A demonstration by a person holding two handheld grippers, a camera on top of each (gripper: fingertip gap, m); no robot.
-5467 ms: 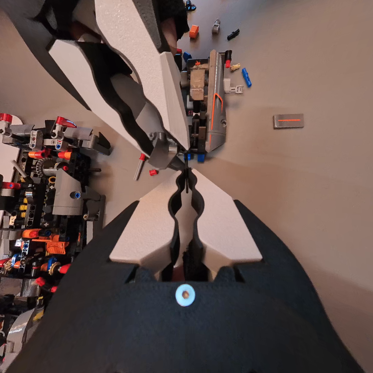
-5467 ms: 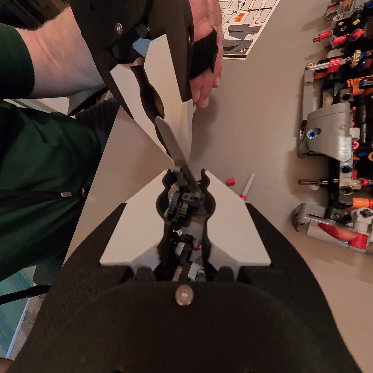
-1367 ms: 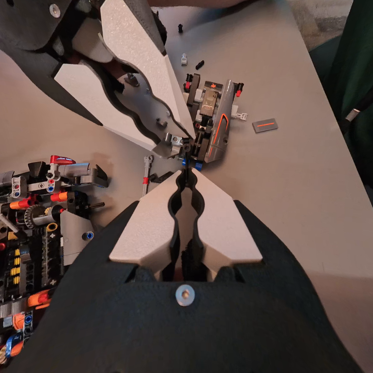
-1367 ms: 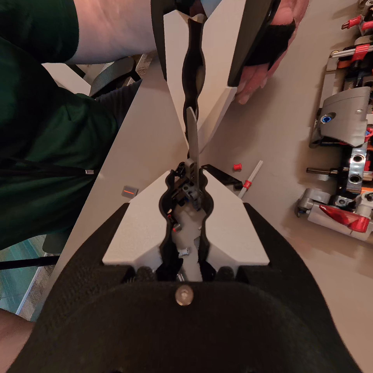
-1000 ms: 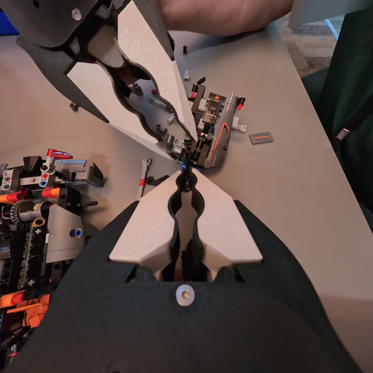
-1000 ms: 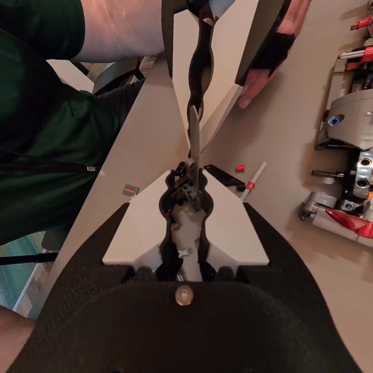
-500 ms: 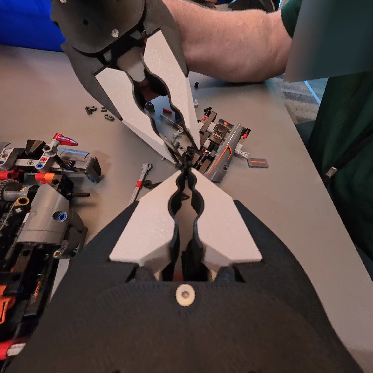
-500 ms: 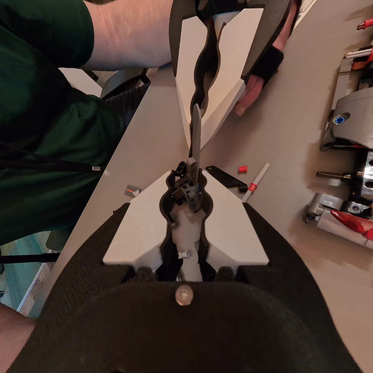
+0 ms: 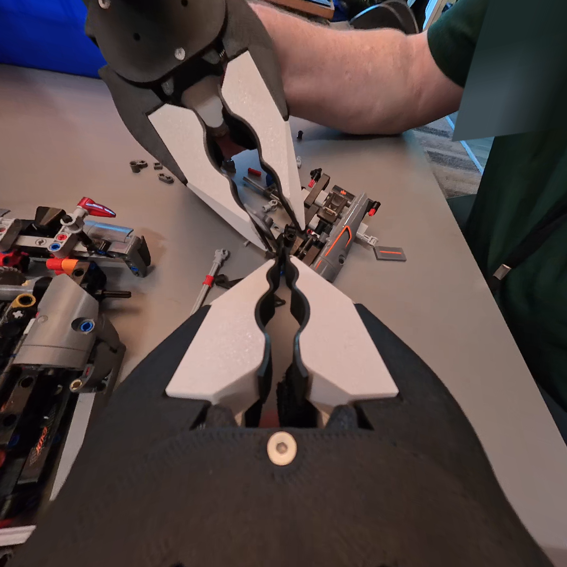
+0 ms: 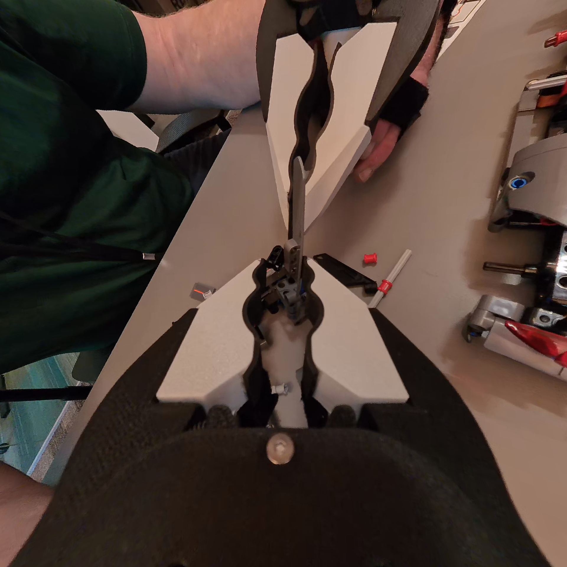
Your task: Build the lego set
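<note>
Jaws of the left gripper (image 9: 283, 259) are closed on the edge of a thin grey panel piece (image 10: 298, 202), seen edge-on as a dark sliver at the tips in the left wrist view. Just beyond the tips lies the grey sub-assembly with orange stripes (image 9: 339, 233) on the grey surface (image 9: 399, 306). The right gripper (image 9: 283, 233) comes down from above with its tips meeting that sub-assembly's near end. Compared with 5.5 s ago, the camera has dropped from a top-down look to a low slant, so a bare forearm (image 9: 352, 79) and green sleeve now show behind the sub-assembly. A small grey tile with an orange line (image 9: 389, 253) lies just right of the sub-assembly; a grey axle with a red bush (image 9: 210, 277) lies to its left, and the large car chassis build (image 9: 52, 306) farther left.

In the right wrist view, the right gripper (image 10: 283, 276) has its jaws closed around the black and grey end of the sub-assembly (image 10: 283, 291), with a gap still between the pads. The panel piece stands nearly upright from that end, its top pinched by the left gripper (image 10: 296, 208); 5.5 s ago it leaned left. A black curved piece (image 10: 343, 273), absent then, lies right of the sub-assembly, beside a red bush (image 10: 369, 258) and the axle (image 10: 391, 280).
</note>
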